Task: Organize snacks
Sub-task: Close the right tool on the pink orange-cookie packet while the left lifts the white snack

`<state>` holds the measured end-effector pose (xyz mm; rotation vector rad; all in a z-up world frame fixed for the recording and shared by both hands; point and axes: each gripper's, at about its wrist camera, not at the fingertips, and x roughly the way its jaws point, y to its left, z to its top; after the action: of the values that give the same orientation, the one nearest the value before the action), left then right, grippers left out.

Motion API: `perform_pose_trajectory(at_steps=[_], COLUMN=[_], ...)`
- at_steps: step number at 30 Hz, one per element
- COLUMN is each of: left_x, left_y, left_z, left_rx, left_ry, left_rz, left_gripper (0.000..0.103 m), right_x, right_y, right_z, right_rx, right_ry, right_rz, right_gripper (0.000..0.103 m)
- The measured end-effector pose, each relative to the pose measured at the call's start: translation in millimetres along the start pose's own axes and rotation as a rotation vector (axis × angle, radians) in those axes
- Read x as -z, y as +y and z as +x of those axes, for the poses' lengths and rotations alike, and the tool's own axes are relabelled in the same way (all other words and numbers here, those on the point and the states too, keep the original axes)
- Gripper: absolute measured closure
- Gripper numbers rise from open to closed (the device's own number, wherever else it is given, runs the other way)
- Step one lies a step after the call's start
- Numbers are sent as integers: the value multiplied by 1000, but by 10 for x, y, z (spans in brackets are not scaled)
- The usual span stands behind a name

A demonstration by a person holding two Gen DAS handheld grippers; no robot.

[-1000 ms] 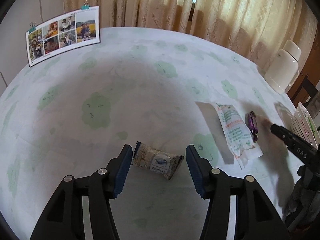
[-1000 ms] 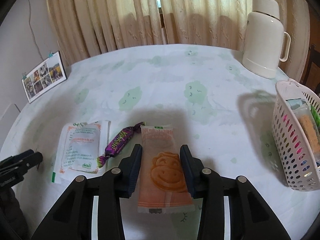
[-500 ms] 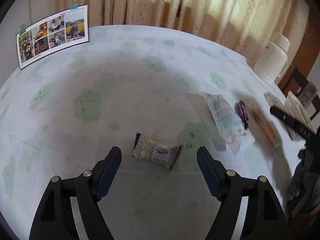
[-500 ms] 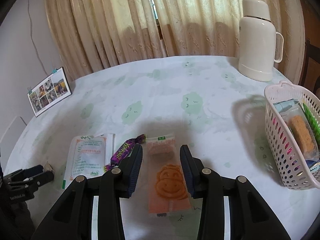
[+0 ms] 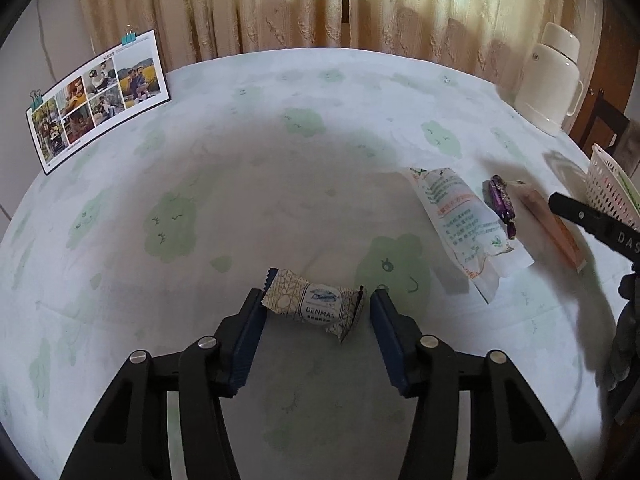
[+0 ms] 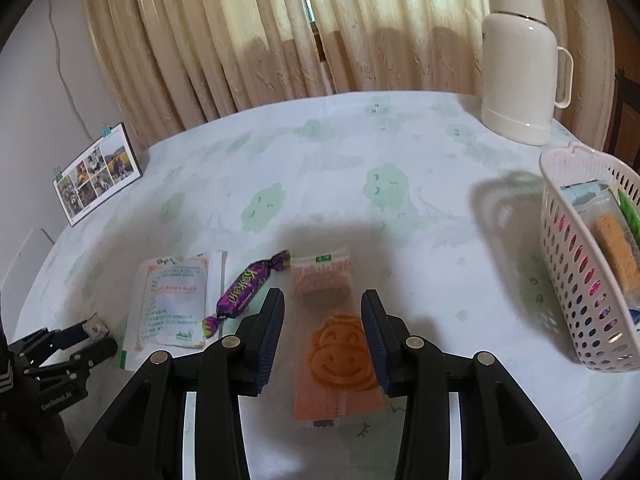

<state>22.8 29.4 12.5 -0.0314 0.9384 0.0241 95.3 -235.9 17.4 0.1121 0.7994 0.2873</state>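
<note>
My left gripper is open around a small white Denmas snack packet lying on the table; the fingers flank it closely, left one at its edge. My right gripper is open astride an orange smiley-face snack packet lying flat. A purple wrapped candy and a white sachet lie left of it; both show in the left wrist view, the candy and the sachet. A white perforated basket with several snacks stands at the right.
A white thermos jug stands at the back right near the curtain. A photo calendar leans at the table's back left. The round table has a green-patterned cloth. A dark chair stands beyond the thermos.
My left gripper lifted back and opened wide, then came down again closer around the Denmas packet. My right gripper pulled back a little; the orange packet stays between its fingers.
</note>
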Motion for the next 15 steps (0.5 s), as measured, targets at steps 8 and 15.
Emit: perform_pose_trajectory(at_steps=[8, 15], left_x=[-31, -75], left_y=[38, 37], left_z=[26, 51], left_rx=[30, 2], left_ry=[7, 1], left_rz=[-16, -28], left_gripper=[39, 57], right_x=[31, -13], right_y=[13, 151], right_z=[139, 243], right_rx=[19, 64], right_ry=[67, 94], right_rz=[-11, -99], right_gripper=[46, 53])
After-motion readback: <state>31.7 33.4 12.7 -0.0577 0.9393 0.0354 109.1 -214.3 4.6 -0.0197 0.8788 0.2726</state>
